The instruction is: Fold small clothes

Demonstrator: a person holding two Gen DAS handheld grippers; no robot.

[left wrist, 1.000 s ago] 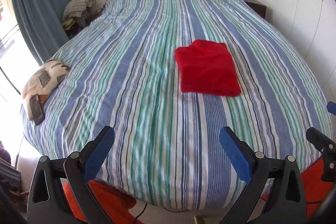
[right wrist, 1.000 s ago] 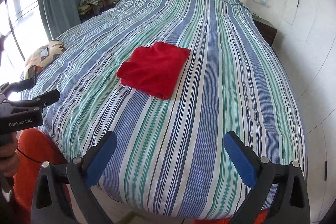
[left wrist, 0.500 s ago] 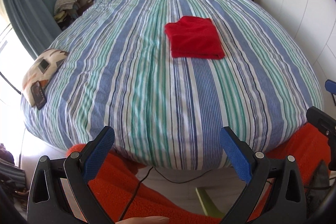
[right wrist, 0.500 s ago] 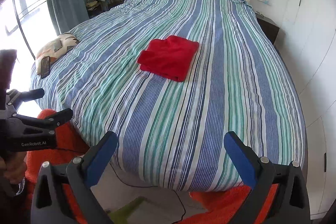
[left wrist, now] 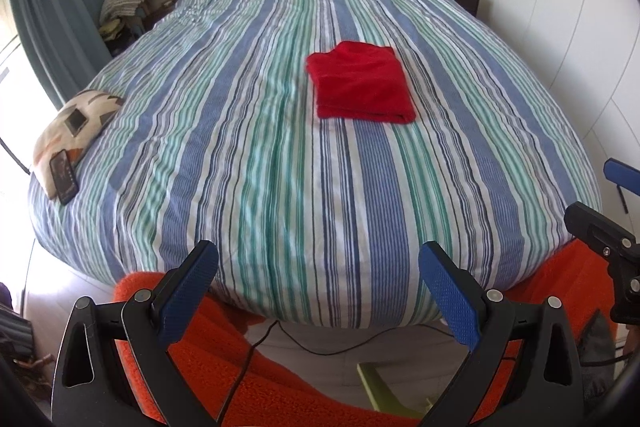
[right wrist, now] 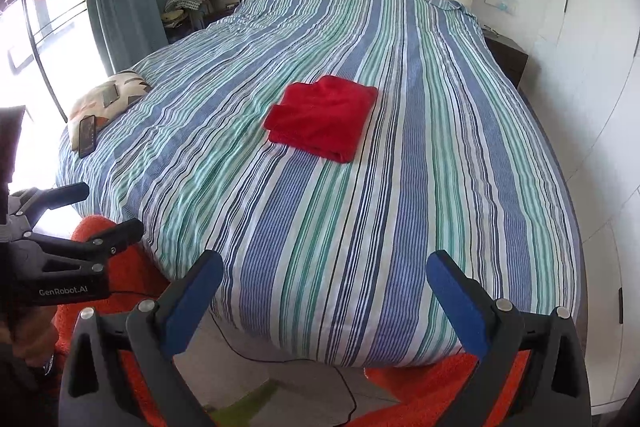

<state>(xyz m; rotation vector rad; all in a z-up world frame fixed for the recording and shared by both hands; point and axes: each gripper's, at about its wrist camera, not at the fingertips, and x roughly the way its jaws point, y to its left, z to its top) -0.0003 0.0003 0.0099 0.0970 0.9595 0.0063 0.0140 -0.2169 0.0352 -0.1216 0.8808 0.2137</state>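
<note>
In the left wrist view the left gripper point(left wrist: 318, 269) hangs with its blue pads spread wide and nothing between them, off the foot of the bed point(left wrist: 280, 155) and well apart from the red cloth point(left wrist: 362, 85), which lies folded into a flat rectangle on the striped cover, right of the bed's centre line. A second ago the pads hung over the cover itself; half a second ago the camera had drawn back past the foot of the bed, and now it has tipped up slightly, so the cloth sits lower in frame with floor and orange fabric point(left wrist: 280, 379) beneath. The cloth has not shifted or changed shape, which suggests this fold is finished and the hands are retreating. In the right wrist view the right gripper point(right wrist: 324, 281) is likewise spread and empty, also off the foot of the bed, with the cloth far ahead near the bed's middle. Compared with a second ago it too has backed away, and the left gripper, at this view's left edge, has risen a little. A pillow point(right wrist: 106, 99) with a phone point(right wrist: 87, 135) rests unmoved at the bed's left edge.
</note>
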